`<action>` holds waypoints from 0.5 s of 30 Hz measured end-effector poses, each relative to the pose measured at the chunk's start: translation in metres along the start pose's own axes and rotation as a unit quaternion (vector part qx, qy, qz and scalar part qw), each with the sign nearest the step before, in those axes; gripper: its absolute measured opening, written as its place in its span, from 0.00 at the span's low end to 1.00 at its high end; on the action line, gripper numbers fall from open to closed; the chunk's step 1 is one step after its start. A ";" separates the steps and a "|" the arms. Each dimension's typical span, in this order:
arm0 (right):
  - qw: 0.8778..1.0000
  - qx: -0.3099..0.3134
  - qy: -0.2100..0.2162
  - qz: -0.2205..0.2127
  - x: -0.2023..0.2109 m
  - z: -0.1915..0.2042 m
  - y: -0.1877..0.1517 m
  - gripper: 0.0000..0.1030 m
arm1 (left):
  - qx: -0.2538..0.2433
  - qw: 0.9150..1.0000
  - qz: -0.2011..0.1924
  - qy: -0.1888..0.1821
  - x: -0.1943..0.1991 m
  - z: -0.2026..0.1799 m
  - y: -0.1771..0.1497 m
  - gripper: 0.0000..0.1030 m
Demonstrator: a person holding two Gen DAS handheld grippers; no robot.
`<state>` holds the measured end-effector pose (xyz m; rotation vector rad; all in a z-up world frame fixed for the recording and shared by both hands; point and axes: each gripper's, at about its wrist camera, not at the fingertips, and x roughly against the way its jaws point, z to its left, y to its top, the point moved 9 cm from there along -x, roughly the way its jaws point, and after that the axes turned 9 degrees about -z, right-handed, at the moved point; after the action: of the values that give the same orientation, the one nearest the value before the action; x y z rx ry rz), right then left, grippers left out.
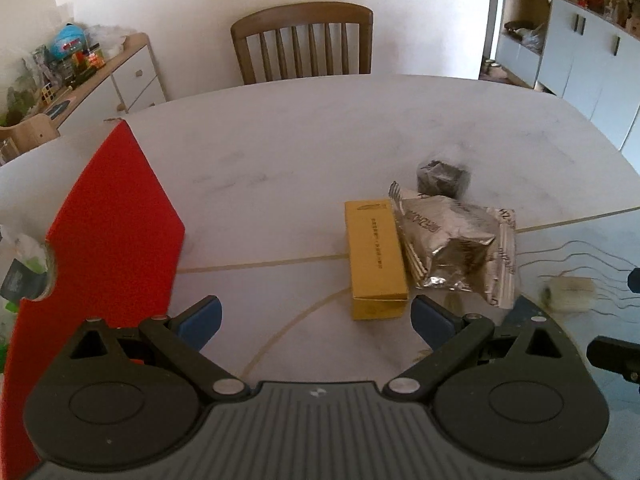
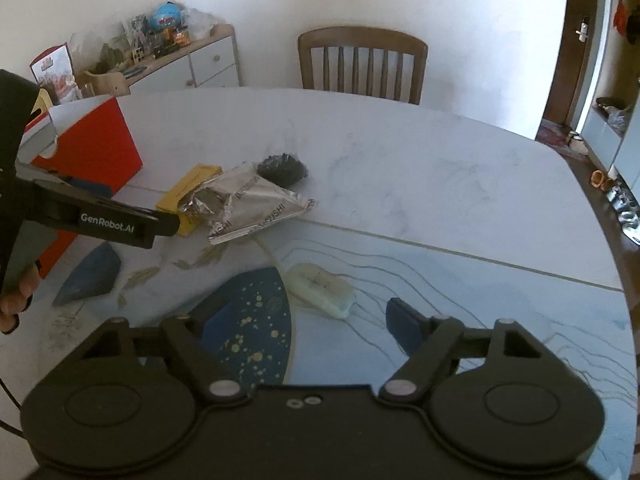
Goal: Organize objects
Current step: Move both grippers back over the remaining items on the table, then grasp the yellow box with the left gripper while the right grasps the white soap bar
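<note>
Yellow box [image 1: 376, 258] flat on table [image 1: 280, 152], long axis running away from left gripper [image 1: 316, 322], silver foil pouch [image 1: 452, 242] touching its right side. Red box [image 1: 108, 216] at left, contents unclear. Left gripper spread, empty. Right gripper [image 2: 308, 326] spread, empty, pale packet [image 2: 322, 288] just ahead.

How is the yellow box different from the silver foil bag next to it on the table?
The yellow box is a stiff carton with flat faces and straight edges; the silver foil bag is crumpled and shiny. The box looks closed, while the bag has a ragged top edge. Both lie flat, side by side, on the table.
</note>
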<state>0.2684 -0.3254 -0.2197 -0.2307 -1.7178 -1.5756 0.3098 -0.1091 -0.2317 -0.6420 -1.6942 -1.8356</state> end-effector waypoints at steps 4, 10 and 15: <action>1.000 0.011 0.005 0.007 -0.013 -0.001 0.000 0.72 | -0.006 1.000 -0.005 0.001 -0.007 -0.001 -0.001 0.98; 0.999 0.025 0.009 0.018 -0.030 -0.004 -0.003 0.61 | -0.006 1.000 -0.006 0.001 -0.015 -0.002 0.000 0.98; 0.999 0.034 0.011 0.019 -0.037 -0.006 -0.004 0.56 | -0.003 1.000 -0.009 -0.004 -0.021 -0.003 0.003 0.98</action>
<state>0.2940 -0.3183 -0.2470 -0.2105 -1.7376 -1.4845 0.3271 -0.1103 -0.2443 -0.6390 -1.7056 -1.8544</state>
